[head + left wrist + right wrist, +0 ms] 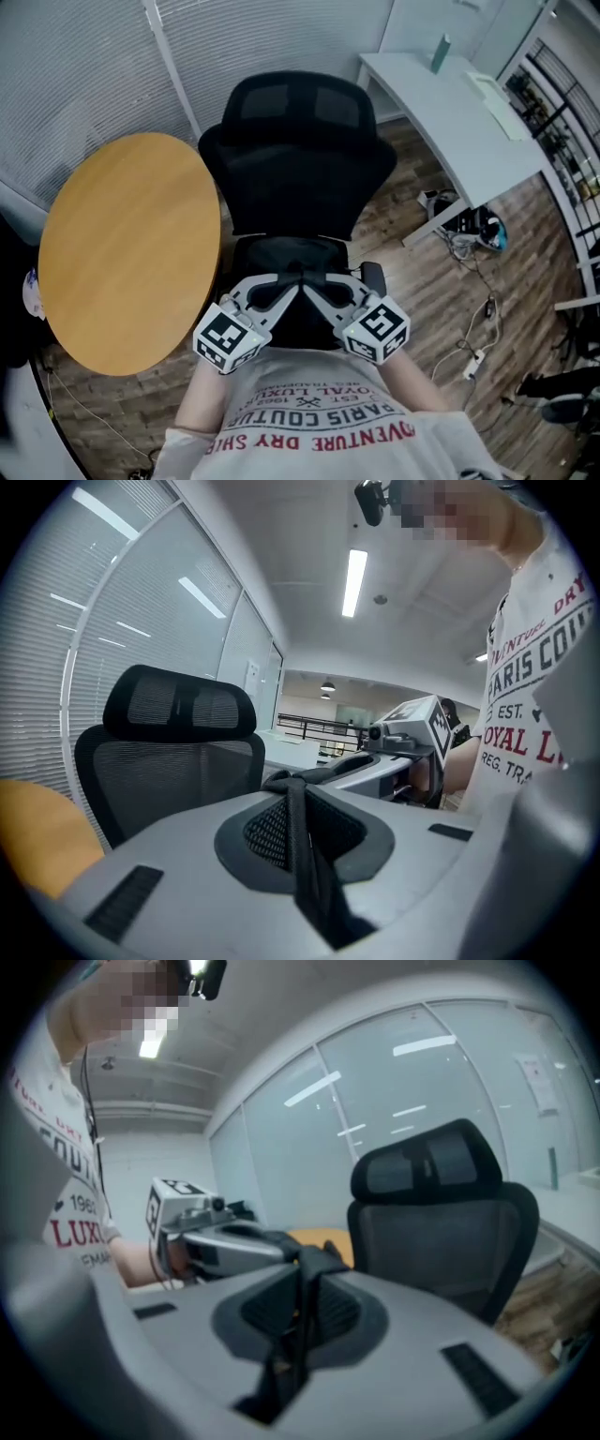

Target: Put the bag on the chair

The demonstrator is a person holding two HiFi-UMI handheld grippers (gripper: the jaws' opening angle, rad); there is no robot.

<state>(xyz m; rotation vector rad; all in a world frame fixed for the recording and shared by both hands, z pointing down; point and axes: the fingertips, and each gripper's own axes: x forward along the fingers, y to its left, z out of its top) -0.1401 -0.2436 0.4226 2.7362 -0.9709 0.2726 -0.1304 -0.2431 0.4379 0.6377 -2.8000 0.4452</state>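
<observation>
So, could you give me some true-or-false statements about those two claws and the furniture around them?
1. The left claw and the right claw each pinch a black strap. True.
2. The chair is white. False: it is black, with a mesh back.
3. A round wooden table stands beside the chair. True.
4. Both claws are over that table. False: they are over the chair's seat.
5. A white desk stands beyond the chair. True.

Black bag [292, 319], held by its strap [300, 855], hangs over the black mesh chair [298, 150].
</observation>
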